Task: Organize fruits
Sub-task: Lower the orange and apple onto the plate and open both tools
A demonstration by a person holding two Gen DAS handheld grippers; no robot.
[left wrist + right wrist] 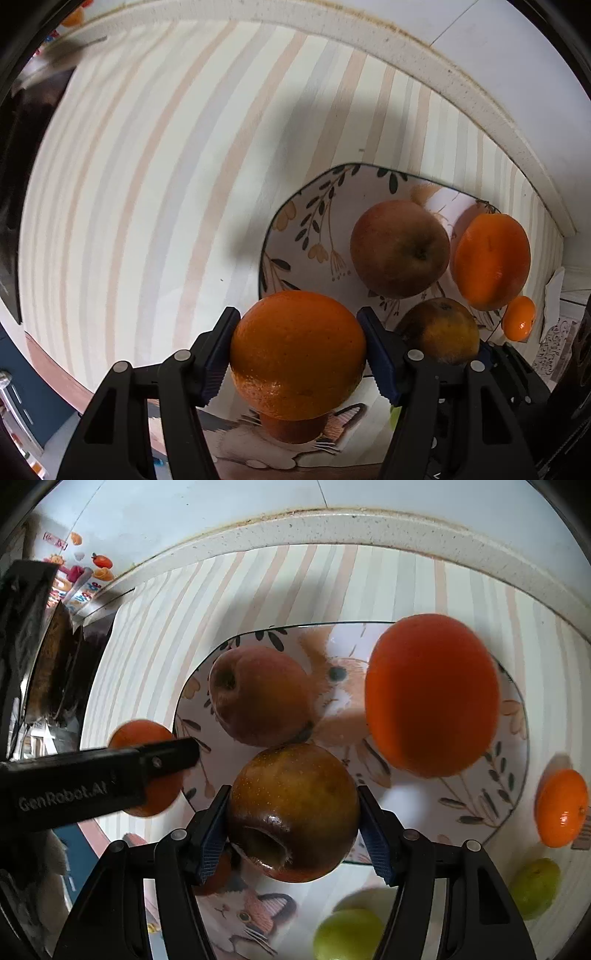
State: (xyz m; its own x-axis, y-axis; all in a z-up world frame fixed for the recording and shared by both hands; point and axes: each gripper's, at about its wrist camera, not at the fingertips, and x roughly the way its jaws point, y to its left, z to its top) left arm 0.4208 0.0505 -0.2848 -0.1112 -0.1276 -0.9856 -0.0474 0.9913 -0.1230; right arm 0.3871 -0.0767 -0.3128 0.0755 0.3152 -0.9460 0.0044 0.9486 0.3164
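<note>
The left claw [298, 356] is clamped on an orange [297, 354], both blue pads pressed to its sides, held just off the near-left rim of the floral plate [295, 221]. The right claw [293, 821] is clamped on a brown-green apple [293, 812], held over the plate's near edge. Inside the plate, a reddish apple [260, 696] sits toward the far-left side and a large orange fruit [432, 694] toward the far-right side; the two are apart, with bare plate surface between them. A small mandarin [561, 806] lies on the striped cloth [147, 166] just outside the plate's right rim. Two green fruits [349, 936] [535, 888] lie on the table on the near-right side of the plate. The cloth to the left of the plate and beyond its far rim is open, bounded by the raised pale edge of the table [461, 88] against the wall. In the right wrist view the left claw's body crosses in front of its orange at the plate's left rim, so clearance between the two claws there is narrow.
</note>
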